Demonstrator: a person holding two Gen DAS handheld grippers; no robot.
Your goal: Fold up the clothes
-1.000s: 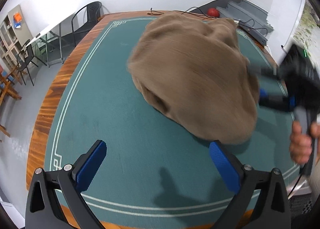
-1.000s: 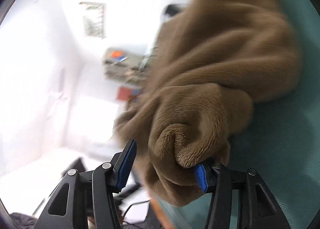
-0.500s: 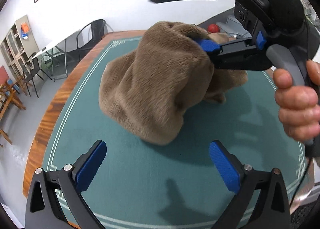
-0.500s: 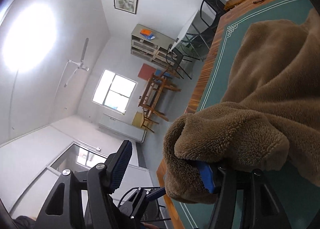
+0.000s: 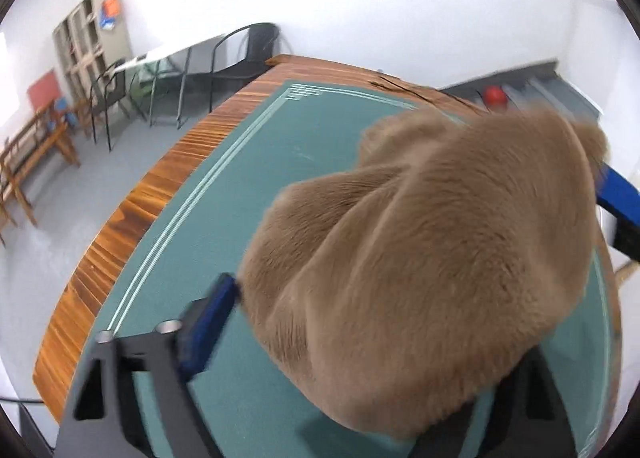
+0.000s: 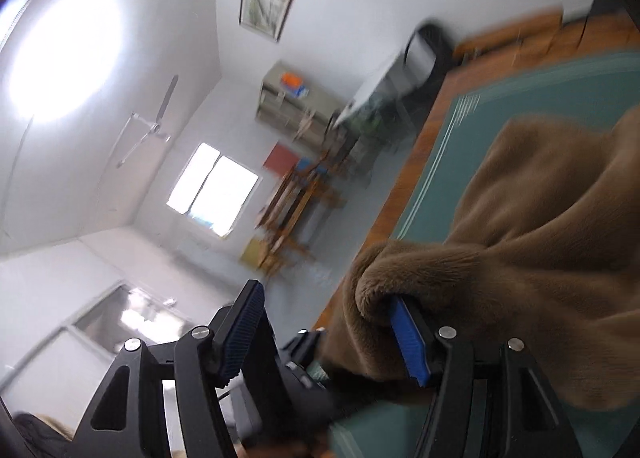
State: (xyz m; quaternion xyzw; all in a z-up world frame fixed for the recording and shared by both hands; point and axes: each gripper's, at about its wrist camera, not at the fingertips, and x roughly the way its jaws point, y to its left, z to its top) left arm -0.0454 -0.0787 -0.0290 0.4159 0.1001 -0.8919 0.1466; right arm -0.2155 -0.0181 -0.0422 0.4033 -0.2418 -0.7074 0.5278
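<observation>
garment: fuzzy brown fleece (image 5: 420, 250), bunched up and lifted over the green worktop (image 5: 248, 186)
left tongs (image 5: 352, 342): just been closing, fleece between the jaws, can't tell if they've bitten yet
right tongs (image 6: 332, 334): fleece draped over one pad, other pad bare, so not really clamped
step: grabbing it to spread out
next: probably get both grips firm, then pull apart and lay flat

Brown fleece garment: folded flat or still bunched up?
Bunched. The brown fleece garment is a rumpled heap over the green table mat, one fold draped over a right tool finger.
</observation>
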